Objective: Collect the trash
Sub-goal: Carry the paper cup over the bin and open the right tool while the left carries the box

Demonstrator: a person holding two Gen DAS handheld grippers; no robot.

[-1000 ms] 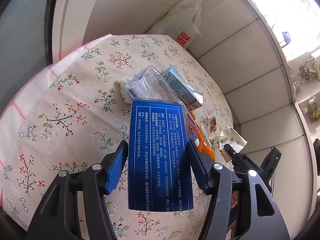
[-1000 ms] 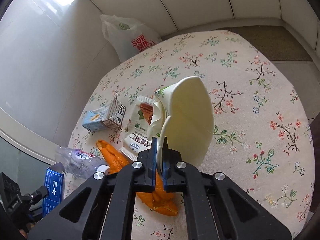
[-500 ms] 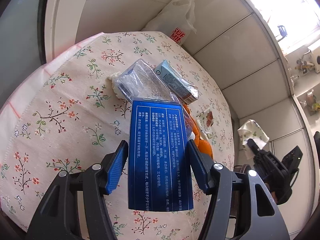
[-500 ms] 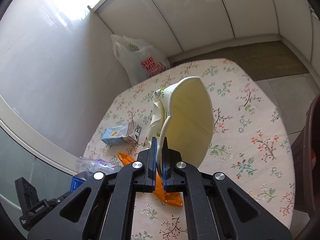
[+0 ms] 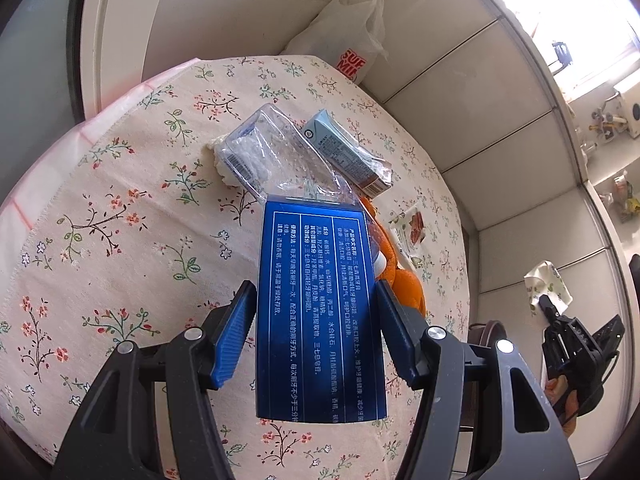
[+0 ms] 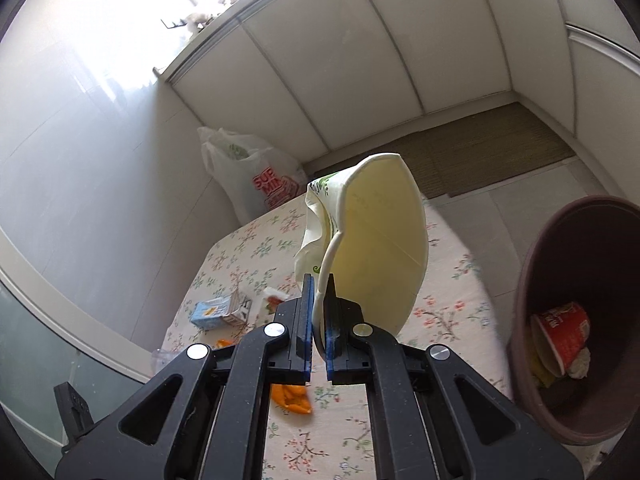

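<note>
My left gripper (image 5: 316,312) is shut on a blue box (image 5: 320,308) with white print and holds it above the floral table (image 5: 120,208). On the table lie a crushed clear bottle (image 5: 272,164), a light-blue carton (image 5: 346,158), orange peel (image 5: 400,276) and a snack wrapper (image 5: 412,232). My right gripper (image 6: 318,312) is shut on a crumpled paper cup (image 6: 372,240) and holds it high over the table's right side, left of a brown bin (image 6: 576,320). The right gripper with the cup also shows in the left wrist view (image 5: 548,292).
The brown bin beside the table holds a red cup (image 6: 560,332) and other scraps. A white shopping bag (image 6: 256,184) stands on the floor behind the table by the wall. A mat (image 6: 480,144) lies on the floor beyond.
My right gripper has lifted the paper cup up and away from the table toward the right, and the bin has come into view. My left gripper still holds the blue box, slightly higher.
</note>
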